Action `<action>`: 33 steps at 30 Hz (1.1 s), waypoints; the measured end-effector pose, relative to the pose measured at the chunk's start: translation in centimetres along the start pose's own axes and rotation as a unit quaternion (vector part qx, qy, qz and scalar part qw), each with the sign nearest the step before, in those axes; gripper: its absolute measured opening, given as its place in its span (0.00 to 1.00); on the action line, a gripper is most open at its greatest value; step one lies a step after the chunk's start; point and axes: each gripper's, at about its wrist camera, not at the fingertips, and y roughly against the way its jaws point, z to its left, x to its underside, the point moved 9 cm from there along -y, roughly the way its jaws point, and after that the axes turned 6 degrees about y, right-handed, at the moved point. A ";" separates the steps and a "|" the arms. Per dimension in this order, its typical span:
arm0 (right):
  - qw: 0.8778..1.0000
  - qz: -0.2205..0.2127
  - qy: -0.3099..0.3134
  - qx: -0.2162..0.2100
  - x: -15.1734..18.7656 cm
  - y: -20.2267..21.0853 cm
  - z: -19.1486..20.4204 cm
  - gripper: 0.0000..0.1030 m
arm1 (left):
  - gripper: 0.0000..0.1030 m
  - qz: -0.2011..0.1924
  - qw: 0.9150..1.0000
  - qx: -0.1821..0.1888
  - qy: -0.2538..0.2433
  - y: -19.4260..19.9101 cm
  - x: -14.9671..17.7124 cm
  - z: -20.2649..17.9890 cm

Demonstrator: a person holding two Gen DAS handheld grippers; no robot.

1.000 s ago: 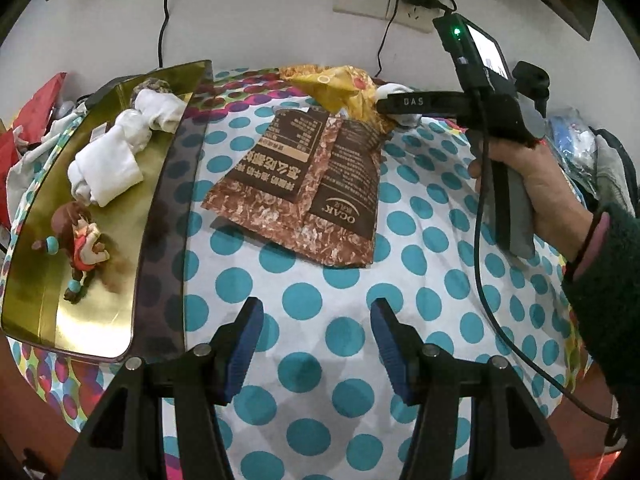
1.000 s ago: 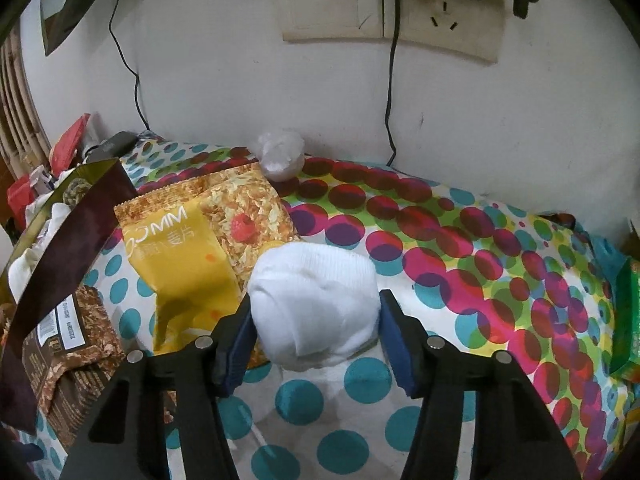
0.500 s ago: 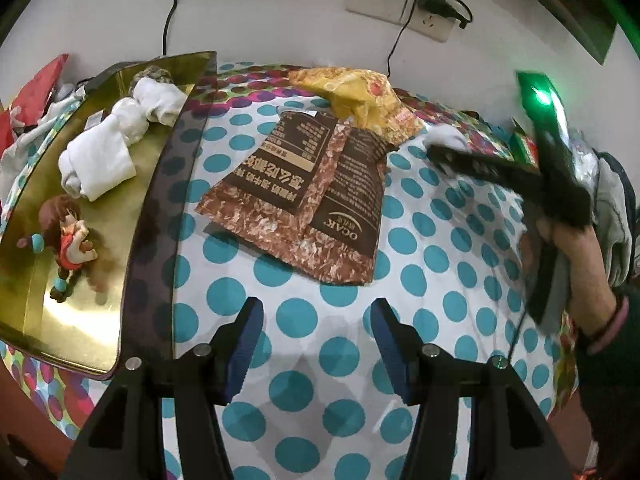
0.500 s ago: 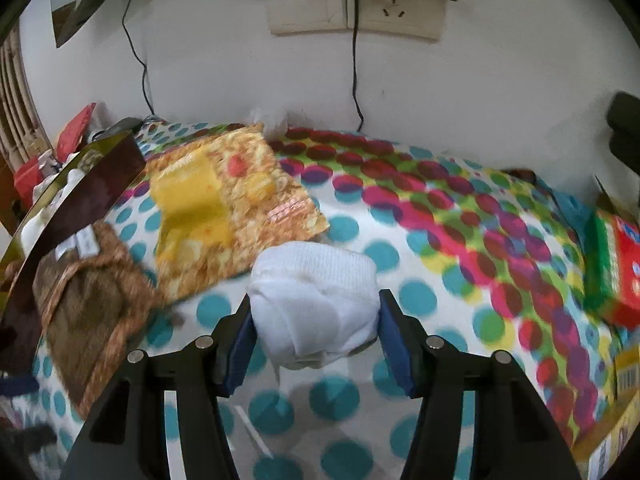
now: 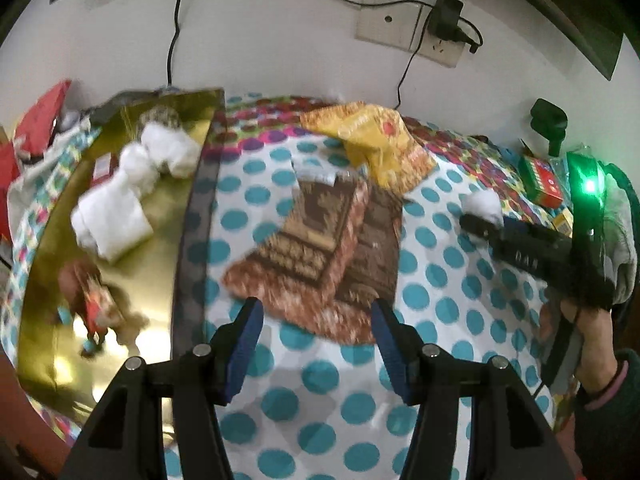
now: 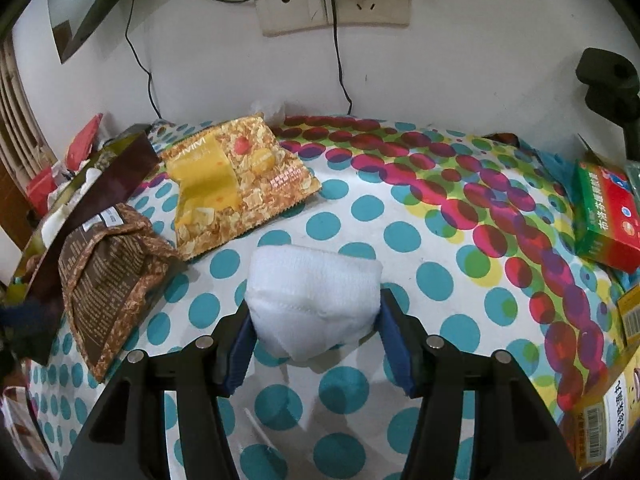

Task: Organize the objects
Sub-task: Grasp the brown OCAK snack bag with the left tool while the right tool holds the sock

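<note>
My right gripper (image 6: pixel 316 308) is shut on a rolled white sock (image 6: pixel 312 280), held just above the dotted tablecloth. From the left wrist view the same sock (image 5: pixel 482 204) shows at the right, in front of a hand (image 5: pixel 592 340). The jaws of my left gripper (image 5: pixel 316 312) are opening, with nothing between them, just short of a brown snack bag (image 5: pixel 320 240). A gold tray (image 5: pixel 120 272) at the left holds two rolled white socks (image 5: pixel 116 208) and a small doll (image 5: pixel 94 304). A yellow snack bag (image 6: pixel 236 184) lies behind the brown one.
A green and red box (image 6: pixel 604 220) and other cartons sit at the right table edge. Red packets and clutter (image 5: pixel 36 132) lie behind the tray. The wall with sockets and hanging cables (image 6: pixel 336 20) stands close behind the table.
The right gripper has carried the sock off the yellow bag, rightward and toward the front of the table. The left gripper has edged toward the brown bag and its view is blurred.
</note>
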 end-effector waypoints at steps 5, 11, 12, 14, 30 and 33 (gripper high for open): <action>1.000 0.004 0.005 0.005 0.0 -0.2 0.1 0.53 | 0.63 0.017 1.000 0.024 -0.011 -0.5 0.5 -1.3; 1.000 0.005 0.006 0.006 0.1 -0.2 0.1 0.55 | 0.63 0.020 0.997 0.062 0.050 -1.0 2.4 -1.2; 1.000 0.004 0.005 0.006 0.1 -0.2 0.1 0.55 | 0.63 0.022 0.996 0.066 0.064 -1.1 2.6 -1.1; 1.000 0.004 0.004 0.004 0.1 -0.3 0.1 0.55 | 0.63 0.020 0.992 0.076 0.099 -1.3 2.8 -0.6; 1.000 0.001 -0.003 -0.009 0.0 -0.1 0.1 0.57 | 0.65 -0.037 0.969 0.116 0.213 -3.2 1.5 0.8; 1.000 0.001 -0.005 -0.012 0.1 -0.1 0.0 0.57 | 0.66 -0.049 0.959 0.135 0.243 -3.4 0.9 1.1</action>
